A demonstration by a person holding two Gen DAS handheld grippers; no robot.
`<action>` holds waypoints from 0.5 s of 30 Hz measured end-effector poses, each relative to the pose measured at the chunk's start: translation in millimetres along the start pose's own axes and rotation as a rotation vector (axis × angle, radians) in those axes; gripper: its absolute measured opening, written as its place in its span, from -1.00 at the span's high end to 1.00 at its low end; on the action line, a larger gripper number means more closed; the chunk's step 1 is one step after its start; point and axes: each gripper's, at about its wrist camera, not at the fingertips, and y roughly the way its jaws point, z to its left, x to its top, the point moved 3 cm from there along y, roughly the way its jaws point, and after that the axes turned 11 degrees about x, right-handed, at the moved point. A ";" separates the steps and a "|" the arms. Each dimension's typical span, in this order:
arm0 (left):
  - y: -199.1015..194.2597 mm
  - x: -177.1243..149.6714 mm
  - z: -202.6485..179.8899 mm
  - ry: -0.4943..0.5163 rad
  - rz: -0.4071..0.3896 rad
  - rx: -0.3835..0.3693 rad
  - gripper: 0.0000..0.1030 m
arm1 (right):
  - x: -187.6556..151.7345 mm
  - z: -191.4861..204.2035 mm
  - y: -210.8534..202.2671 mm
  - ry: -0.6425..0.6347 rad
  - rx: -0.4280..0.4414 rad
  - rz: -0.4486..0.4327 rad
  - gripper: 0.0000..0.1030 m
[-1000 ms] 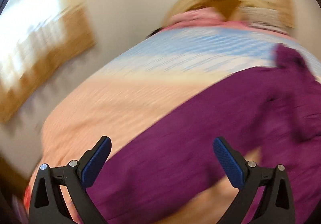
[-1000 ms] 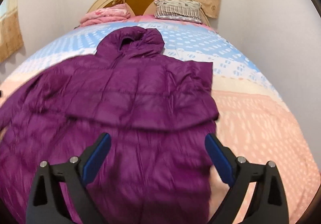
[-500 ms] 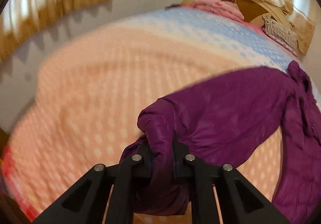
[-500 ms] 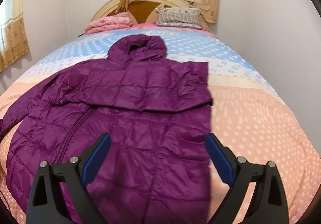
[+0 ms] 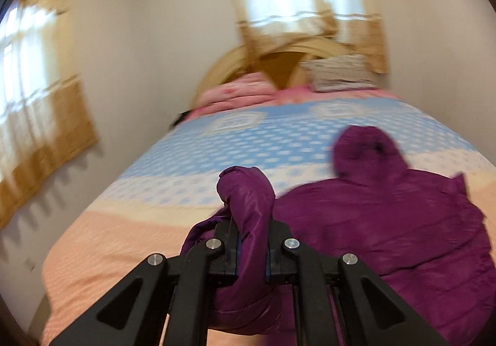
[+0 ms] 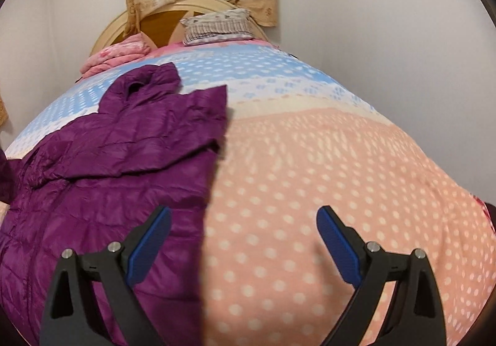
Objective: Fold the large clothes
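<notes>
clamping the purple quilted hooded jacket (image 5: 387, 222) sleeve (image 5: 248, 200), the left tool (image 5: 251, 250) risks slippery fabric slipping free; right tool (image 6: 245, 240) hangs spread apart, empty.

Each hand-held gripper (image 6: 243, 237) is black, with silver screws and blue pads (image 6: 336, 242)

The jacket (image 6: 117, 160) lies on the bed (image 6: 310, 175), left of its middle, hood toward the headboard (image 6: 161, 17). Before the headboard lie a pillow (image 6: 217, 25) and, left of it, a folded blanket (image 6: 117, 56).
</notes>
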 end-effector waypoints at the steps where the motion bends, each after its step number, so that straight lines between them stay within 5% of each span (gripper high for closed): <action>1: 2.2 -1.0 -17.7 0.016 -0.001 -0.020 0.83 | -2.2 -2.8 -0.4 0.004 -0.001 0.002 -0.88; 5: -3.5 -16.1 -102.7 0.093 -0.014 -0.118 0.76 | -11.8 -14.0 -2.1 0.024 -0.001 0.008 -0.88; 6: -6.0 -20.0 -115.5 0.114 -0.016 -0.132 0.57 | -13.0 -15.5 -2.3 0.027 0.000 0.011 -0.88; 8: -12.0 -31.1 -137.0 0.160 -0.020 -0.128 -0.15 | -14.2 -16.1 -1.1 0.030 0.008 0.020 -0.88; 9: -17.0 -34.8 -143.8 0.159 -0.037 -0.113 -0.69 | -14.2 -14.9 0.2 0.029 0.013 0.024 -0.88; 15: -27.9 -30.6 -122.3 0.156 -0.127 -0.087 -0.80 | -7.5 1.2 0.2 0.009 0.047 0.028 -0.88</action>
